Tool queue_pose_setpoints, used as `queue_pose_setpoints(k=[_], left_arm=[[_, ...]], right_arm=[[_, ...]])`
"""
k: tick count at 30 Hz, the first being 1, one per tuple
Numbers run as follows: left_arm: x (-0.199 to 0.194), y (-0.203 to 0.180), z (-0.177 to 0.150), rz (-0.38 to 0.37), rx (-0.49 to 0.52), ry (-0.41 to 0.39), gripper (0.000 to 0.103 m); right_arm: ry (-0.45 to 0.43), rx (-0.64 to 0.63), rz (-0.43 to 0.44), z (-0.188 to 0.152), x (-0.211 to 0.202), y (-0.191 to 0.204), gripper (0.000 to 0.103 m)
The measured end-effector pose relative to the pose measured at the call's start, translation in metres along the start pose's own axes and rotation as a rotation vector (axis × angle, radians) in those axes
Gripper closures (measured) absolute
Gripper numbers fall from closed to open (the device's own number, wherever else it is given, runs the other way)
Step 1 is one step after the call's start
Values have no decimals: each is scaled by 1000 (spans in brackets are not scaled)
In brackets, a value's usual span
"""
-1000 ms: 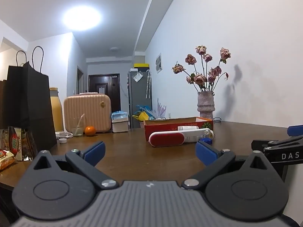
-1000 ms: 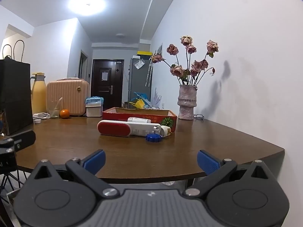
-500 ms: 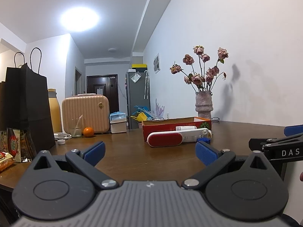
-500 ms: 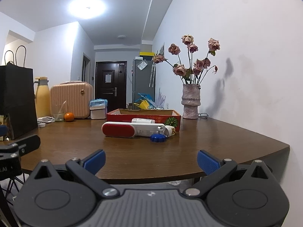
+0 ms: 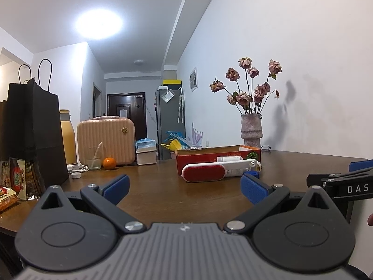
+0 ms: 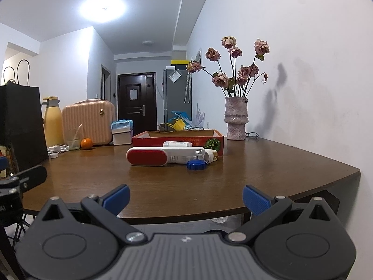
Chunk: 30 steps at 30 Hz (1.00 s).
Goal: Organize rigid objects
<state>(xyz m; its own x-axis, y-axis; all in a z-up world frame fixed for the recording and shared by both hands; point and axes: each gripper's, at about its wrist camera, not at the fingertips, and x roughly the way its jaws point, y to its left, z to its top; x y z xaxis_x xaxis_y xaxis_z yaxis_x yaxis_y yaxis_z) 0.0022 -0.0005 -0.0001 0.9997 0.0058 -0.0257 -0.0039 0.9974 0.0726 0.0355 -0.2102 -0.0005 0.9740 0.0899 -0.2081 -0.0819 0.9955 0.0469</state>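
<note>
- Far left on the surface [image 6: 163, 186]: black paper bag [image 5: 44, 128], yellow flask [image 6: 53, 121], pink case [image 6: 89, 122], glass [image 6: 74, 140], orange [image 6: 86, 143].
- Left gripper [image 5: 184, 185]: jaws spread wide, empty, low over near edge of surface.
- Mid: red-and-white brush [image 6: 149, 156] lies flat w/ white tube [image 6: 184, 157] just behind, touching; blue cap [image 6: 196, 165] in front, near tube end. All just in front of red cardboard tray [image 6: 177, 141].
- Right gripper [image 6: 186, 198]: jaws spread wide, empty, short of surface edge.
- Right: vase [image 6: 236, 121] w/ dried roses by wall.
</note>
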Motion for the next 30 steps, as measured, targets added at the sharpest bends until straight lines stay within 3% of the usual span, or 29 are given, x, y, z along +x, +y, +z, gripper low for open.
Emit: queue_pose_setpoints(k=[30], left_arm=[[10,5,1,-18,0,25,0]], right_arm=[[-10,14,-8,4,2,-1,0]])
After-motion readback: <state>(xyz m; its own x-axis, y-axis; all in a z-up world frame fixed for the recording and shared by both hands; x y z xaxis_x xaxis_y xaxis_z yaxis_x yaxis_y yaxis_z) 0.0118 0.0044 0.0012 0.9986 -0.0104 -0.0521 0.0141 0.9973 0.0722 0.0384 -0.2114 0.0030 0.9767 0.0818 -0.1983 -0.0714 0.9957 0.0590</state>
